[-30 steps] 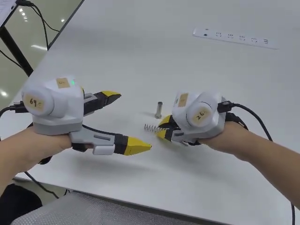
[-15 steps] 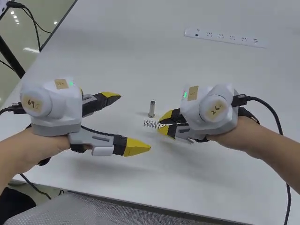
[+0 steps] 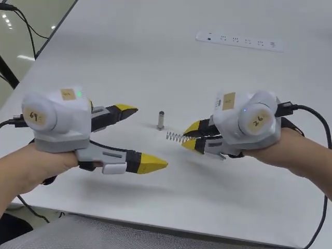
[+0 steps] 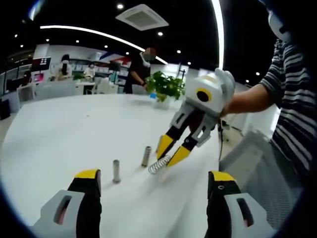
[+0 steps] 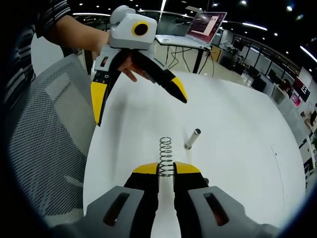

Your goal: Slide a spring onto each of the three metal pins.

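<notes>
Clamping the spring (image 3: 175,137), right tongs (image 3: 187,136) drew back from the pin (image 3: 161,120); left tongs (image 3: 150,136) gape empty.

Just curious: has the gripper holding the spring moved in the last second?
Yes. The right gripper, with the spring, has drawn rightward relative to the metal pin.

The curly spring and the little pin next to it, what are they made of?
The spring looks like thin bare metal wire: silvery-grey coils you can see through. The pin looks like solid metal, probably steel: a smooth grey cylinder with a dull shine. Which metal exactly, the pictures cannot tell.
</notes>
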Demonstrator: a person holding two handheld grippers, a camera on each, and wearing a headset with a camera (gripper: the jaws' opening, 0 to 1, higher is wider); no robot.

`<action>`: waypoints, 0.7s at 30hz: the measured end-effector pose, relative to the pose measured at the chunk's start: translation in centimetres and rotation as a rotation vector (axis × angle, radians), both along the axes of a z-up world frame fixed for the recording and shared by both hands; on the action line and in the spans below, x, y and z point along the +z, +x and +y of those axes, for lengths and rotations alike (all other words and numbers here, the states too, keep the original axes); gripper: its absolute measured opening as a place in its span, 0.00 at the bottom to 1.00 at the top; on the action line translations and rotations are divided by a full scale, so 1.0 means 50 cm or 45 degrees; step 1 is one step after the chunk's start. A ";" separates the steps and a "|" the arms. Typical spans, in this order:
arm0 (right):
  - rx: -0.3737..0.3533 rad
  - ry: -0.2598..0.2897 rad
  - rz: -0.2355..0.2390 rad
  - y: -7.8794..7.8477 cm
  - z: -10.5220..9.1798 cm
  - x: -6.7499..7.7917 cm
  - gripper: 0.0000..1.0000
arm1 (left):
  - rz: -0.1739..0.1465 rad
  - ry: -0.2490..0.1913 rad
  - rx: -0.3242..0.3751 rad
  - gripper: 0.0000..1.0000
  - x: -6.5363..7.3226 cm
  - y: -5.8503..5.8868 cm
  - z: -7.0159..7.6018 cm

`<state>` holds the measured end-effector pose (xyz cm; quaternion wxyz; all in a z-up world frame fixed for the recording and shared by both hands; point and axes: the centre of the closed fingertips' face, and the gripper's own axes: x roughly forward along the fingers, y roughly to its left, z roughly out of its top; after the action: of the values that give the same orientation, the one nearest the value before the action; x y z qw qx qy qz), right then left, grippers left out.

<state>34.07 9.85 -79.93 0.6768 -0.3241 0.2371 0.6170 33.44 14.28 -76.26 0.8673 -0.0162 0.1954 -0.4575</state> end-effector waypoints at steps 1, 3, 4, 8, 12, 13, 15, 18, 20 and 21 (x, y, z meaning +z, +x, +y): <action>0.011 -0.007 -0.008 -0.003 -0.004 0.001 0.07 | 0.002 -0.004 -0.009 0.85 0.001 -0.001 -0.003; 0.023 -0.018 -0.018 -0.004 -0.009 0.001 0.07 | 0.003 -0.004 -0.017 0.85 0.001 -0.001 -0.005; 0.025 -0.020 -0.018 -0.005 -0.012 0.002 0.07 | 0.003 -0.005 -0.017 0.85 0.001 -0.001 -0.005; 0.035 -0.026 -0.023 -0.008 -0.020 0.002 0.07 | 0.005 -0.008 -0.028 0.83 0.001 0.000 -0.010; 0.034 -0.026 -0.030 -0.006 -0.029 0.002 0.07 | 0.006 -0.004 -0.056 0.82 0.000 -0.003 -0.021; 0.030 -0.025 -0.030 -0.006 -0.031 0.002 0.07 | 0.007 -0.003 -0.060 0.81 0.000 -0.003 -0.023; 0.028 -0.027 -0.034 -0.005 -0.036 0.003 0.07 | 0.013 -0.006 -0.069 0.78 0.000 -0.003 -0.026; 0.026 -0.028 -0.041 -0.004 -0.042 0.003 0.07 | 0.021 -0.007 -0.101 0.76 -0.001 -0.005 -0.035; 0.024 -0.022 -0.038 -0.004 -0.046 0.005 0.07 | 0.026 0.002 -0.137 0.70 -0.004 -0.008 -0.042; 0.024 -0.023 -0.040 -0.004 -0.047 0.005 0.07 | 0.022 0.007 -0.149 0.70 -0.005 -0.008 -0.047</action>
<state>33.85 7.50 -79.68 0.6716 -0.3420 0.2291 0.6161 33.05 11.92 -76.49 0.8375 -0.0065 0.2048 -0.5066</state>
